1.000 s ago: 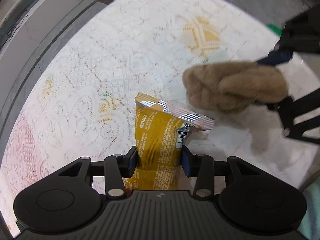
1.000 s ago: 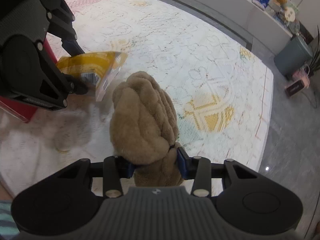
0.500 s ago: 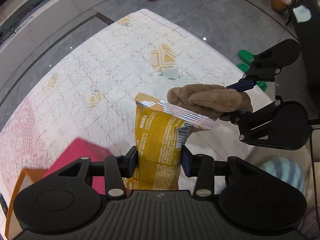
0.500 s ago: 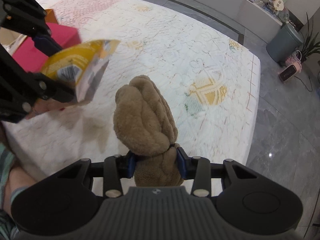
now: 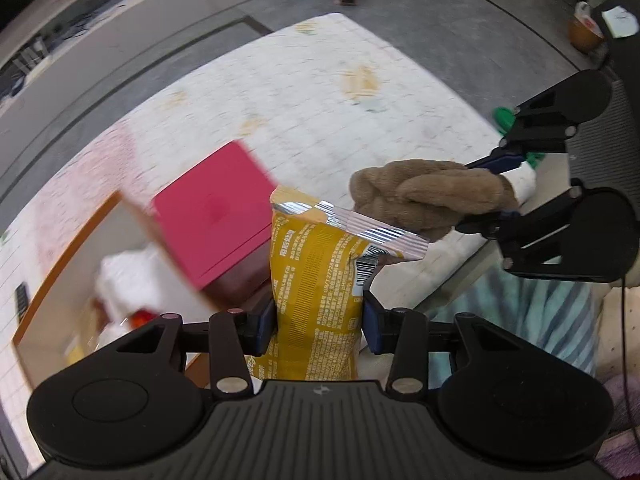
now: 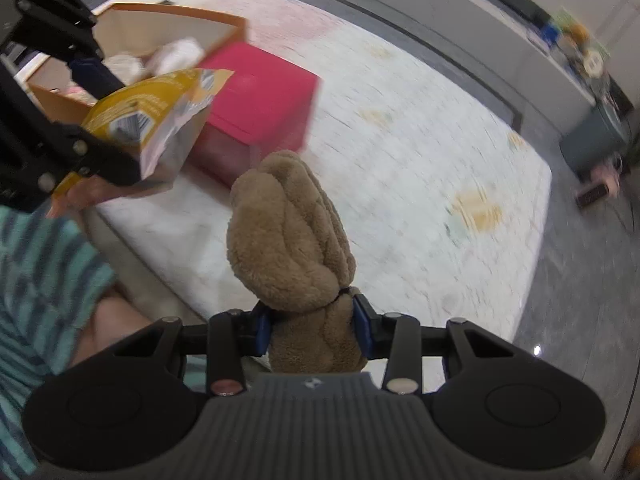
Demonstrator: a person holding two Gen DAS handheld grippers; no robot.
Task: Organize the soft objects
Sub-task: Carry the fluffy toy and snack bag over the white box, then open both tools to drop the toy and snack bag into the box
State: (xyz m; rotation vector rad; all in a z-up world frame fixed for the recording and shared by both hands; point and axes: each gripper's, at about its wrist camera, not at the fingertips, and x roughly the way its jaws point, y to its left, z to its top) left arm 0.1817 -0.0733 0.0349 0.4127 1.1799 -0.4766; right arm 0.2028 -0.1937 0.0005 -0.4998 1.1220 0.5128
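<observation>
Gripping a yellow snack bag (image 5: 316,276) between its blue pads, the left tool (image 5: 319,318) holds the packet upright, its crimped silver top edge pointing away from the camera and hanging in the air above the pale patterned rug (image 5: 304,92). Just beside it, the right tool (image 6: 313,326) is clamped on the narrow end of a brown plush toy (image 6: 290,236), whose bulk sticks out past the fingertips; seen from the left wrist, the plush sits close behind the bag's silver edge, though whether they touch is unclear. Below the bag on the rug lie a red box (image 5: 212,212) and next to it an open cardboard box (image 6: 168,28) with some pale items inside, blurred. A person's striped teal clothing (image 6: 44,280) shows at the lower left of the right wrist view
</observation>
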